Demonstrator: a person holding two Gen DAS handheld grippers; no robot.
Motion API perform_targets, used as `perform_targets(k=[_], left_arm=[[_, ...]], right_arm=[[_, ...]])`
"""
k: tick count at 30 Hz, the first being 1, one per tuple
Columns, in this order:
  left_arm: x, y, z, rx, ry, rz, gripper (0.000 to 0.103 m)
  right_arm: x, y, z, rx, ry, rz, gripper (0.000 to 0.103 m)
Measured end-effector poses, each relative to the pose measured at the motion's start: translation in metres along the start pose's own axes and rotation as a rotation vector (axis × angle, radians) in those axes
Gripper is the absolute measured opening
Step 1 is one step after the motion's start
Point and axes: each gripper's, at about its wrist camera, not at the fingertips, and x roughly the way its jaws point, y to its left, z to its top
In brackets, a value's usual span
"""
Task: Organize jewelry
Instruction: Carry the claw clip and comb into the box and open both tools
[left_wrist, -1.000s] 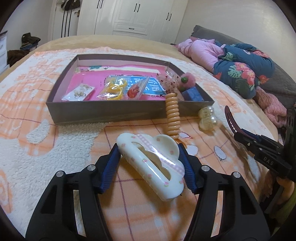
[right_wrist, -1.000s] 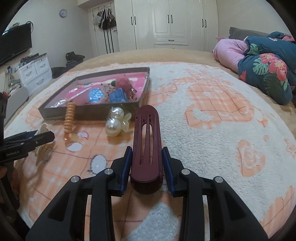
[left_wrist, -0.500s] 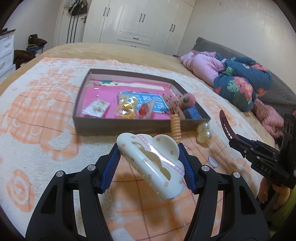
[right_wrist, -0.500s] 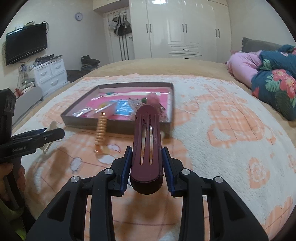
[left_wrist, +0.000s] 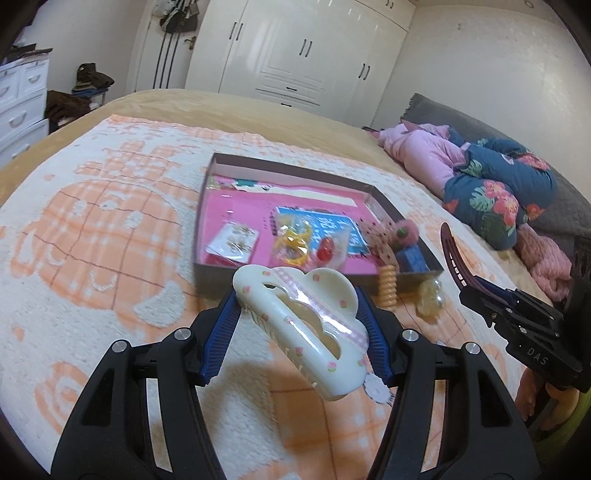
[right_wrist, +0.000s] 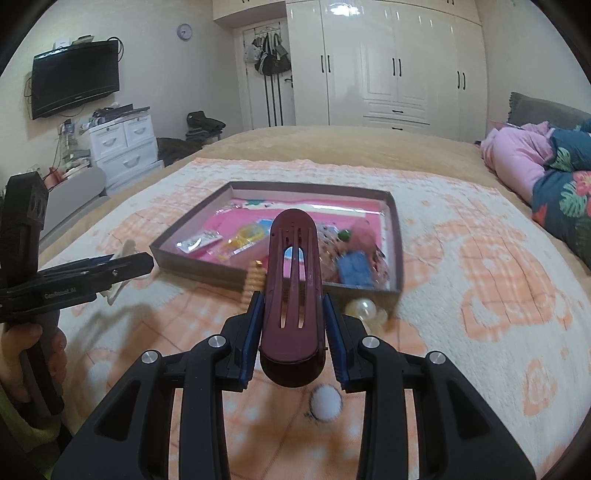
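Two clips (left_wrist: 301, 325) (right_wrist: 293, 295) held before box rim (right_wrist: 207, 271).

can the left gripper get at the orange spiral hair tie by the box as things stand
Probably not yet. The left gripper is shut on the white cloud hair claw, so its jaws are full. The orange spiral hair tie lies uncovered on the blanket against the box; nothing else blocks the way.

Right claw (right_wrist: 295, 332) clamped on dark red hair clip (right_wrist: 293, 291), blue pads against both sides, held above bed blanket (right_wrist: 480, 295). Shallow box (right_wrist: 192, 258) lies beyond. Left claw (right_wrist: 122, 269) at left edge, grips white clip (right_wrist: 127, 247).
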Motion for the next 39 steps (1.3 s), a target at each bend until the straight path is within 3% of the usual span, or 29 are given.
perform_targets(k=[13,29,39], left_arm=[[0.012,0.011,0.02,-0.003,-0.007,0.013,0.053],[0.054,0.022,0.057,0.002,0.01,0.019,0.053],[0.086,0.021,0.065,0.014,0.047,0.022,0.053]], right_arm=[[0.025,0.01,0.03,-0.02,-0.019,0.013,0.032],[0.065,-0.002,0.054,-0.024,0.005,-0.017,0.032],[0.11,-0.02,0.059,0.005,0.083,-0.025,0.032]])
